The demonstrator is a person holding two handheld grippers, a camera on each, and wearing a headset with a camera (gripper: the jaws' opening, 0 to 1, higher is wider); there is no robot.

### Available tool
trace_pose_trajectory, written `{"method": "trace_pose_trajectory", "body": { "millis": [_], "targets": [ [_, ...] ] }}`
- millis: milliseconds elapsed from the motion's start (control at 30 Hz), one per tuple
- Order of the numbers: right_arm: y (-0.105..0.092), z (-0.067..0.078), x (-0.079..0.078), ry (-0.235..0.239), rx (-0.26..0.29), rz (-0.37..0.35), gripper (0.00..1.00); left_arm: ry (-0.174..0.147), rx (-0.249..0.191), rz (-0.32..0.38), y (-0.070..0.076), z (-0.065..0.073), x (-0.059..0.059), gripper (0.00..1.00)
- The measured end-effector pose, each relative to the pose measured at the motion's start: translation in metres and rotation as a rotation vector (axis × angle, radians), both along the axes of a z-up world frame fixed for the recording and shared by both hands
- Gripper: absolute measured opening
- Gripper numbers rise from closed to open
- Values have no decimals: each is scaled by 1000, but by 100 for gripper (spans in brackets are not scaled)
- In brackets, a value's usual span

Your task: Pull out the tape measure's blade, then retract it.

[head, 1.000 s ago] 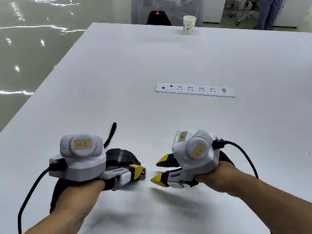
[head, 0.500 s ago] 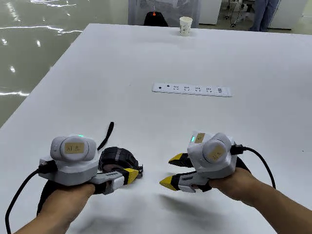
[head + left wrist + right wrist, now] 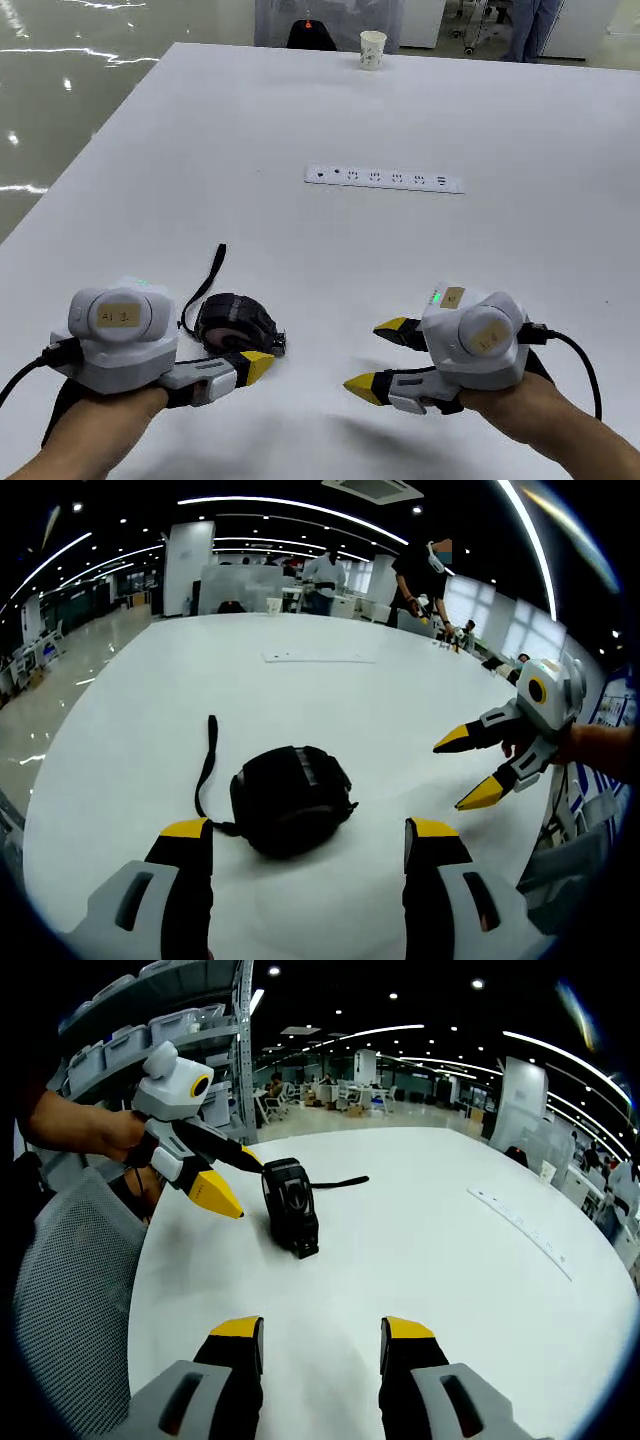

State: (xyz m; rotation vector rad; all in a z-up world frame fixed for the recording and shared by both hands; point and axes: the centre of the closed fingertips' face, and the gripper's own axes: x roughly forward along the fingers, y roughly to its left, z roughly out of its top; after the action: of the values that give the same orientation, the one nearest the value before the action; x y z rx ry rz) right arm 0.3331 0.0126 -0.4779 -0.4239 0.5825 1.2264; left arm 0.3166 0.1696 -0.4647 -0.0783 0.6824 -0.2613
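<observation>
The tape measure [image 3: 232,322] sat on the white table [image 3: 300,120], near the person's edge and over on the left. It was black and round. Its black strap [image 3: 208,280] ran away from it across the table, toward the far end.

The left gripper [image 3: 308,832] was held low, right by the tape measure. Its two jaws had yellow tips and were spread wide. In the left gripper view the tape measure sat just ahead of the jaws, in line with the gap between them. The jaws were not squeezing it. In the head view one yellow tip showed just beside the near side of the tape measure. I could not tell if that tip touched it.

The right gripper [image 3: 372,354] was off to the right, apart from the tape measure. Its jaws were open wide too, with only air between them. Its tips pointed left, toward the tape measure. Bare white table lay between the two grippers.

The left hand [image 3: 95,425] and the right hand [image 3: 510,405] each held a gripper from behind.

Farther out on the table lay a long white power strip [image 3: 385,179]. At the far end stood a paper cup [image 3: 372,48]. Both were well apart from the tape measure and the grippers.
</observation>
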Motion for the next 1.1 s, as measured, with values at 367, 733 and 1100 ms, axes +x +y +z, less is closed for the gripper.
{"method": "trace_pose_trajectory", "body": {
  "millis": [367,733,1100],
  "targets": [
    [-23,6,-5,-5,30,-72,50,-26,-2,-42,-4,4,-9,77],
    [-43,9,-20,-12,67,-129,60,-72,7,-126,-15,12,-25,84],
    [-55,14,-31,-28,114,-181,77,-116,21,-174,-14,16,-39,90]
  ]
}}
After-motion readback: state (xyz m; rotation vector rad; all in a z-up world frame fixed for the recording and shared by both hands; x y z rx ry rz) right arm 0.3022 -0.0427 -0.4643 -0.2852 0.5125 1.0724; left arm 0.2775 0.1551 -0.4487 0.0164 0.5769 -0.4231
